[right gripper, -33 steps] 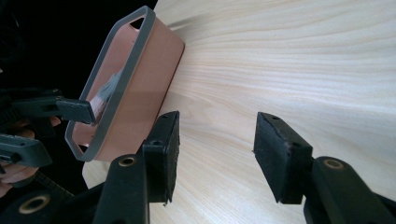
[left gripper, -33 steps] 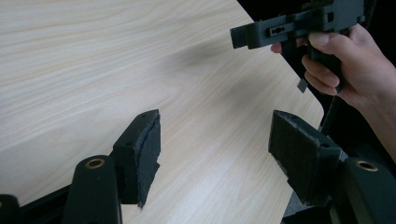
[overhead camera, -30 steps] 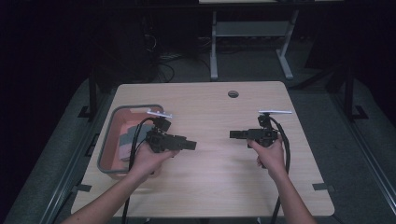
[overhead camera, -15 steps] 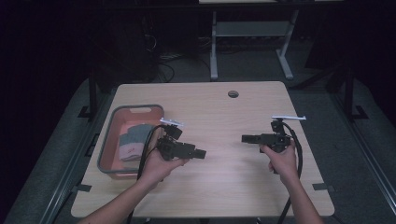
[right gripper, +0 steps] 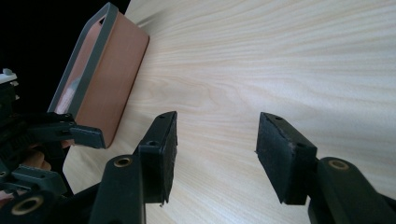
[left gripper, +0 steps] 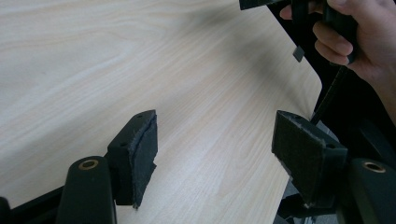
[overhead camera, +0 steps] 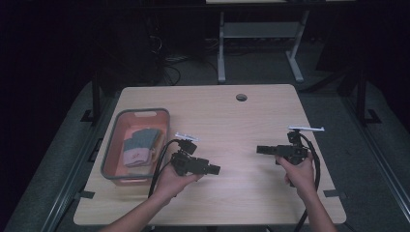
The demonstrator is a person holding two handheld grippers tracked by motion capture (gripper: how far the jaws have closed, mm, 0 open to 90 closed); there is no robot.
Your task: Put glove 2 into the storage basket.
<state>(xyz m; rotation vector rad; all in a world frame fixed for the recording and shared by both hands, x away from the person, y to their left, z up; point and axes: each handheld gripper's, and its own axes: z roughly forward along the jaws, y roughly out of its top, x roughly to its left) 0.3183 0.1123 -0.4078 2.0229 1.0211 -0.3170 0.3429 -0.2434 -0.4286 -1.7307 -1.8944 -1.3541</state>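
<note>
Pale wood table (overhead camera: pixel 232 121) in a dark room

Dim lab, bare wooden table (overhead camera: pixel 227 116), floor cables (overhead camera: pixel 167 67), metal stand (overhead camera: pixel 258 36)

The person's arms are bare, with no sleeves at all; each hand has a black tool. The left gripper (overhead camera: pixel 215 169) is black and chunky, with a small white plate on top on the side toward the bin (overhead camera: pixel 112 145); a black cable loops from it on that same side. The right gripper (overhead camera: pixel 260 149), well apart from the bin, is black too, with a thin white bar on top and a black cable hanging in a loop behind it. Up close each one has two flat black arms; each arm has a round brass ring; the pads (left gripper: pixel 140 154) are square, dark and a bit fuzzy.
</note>
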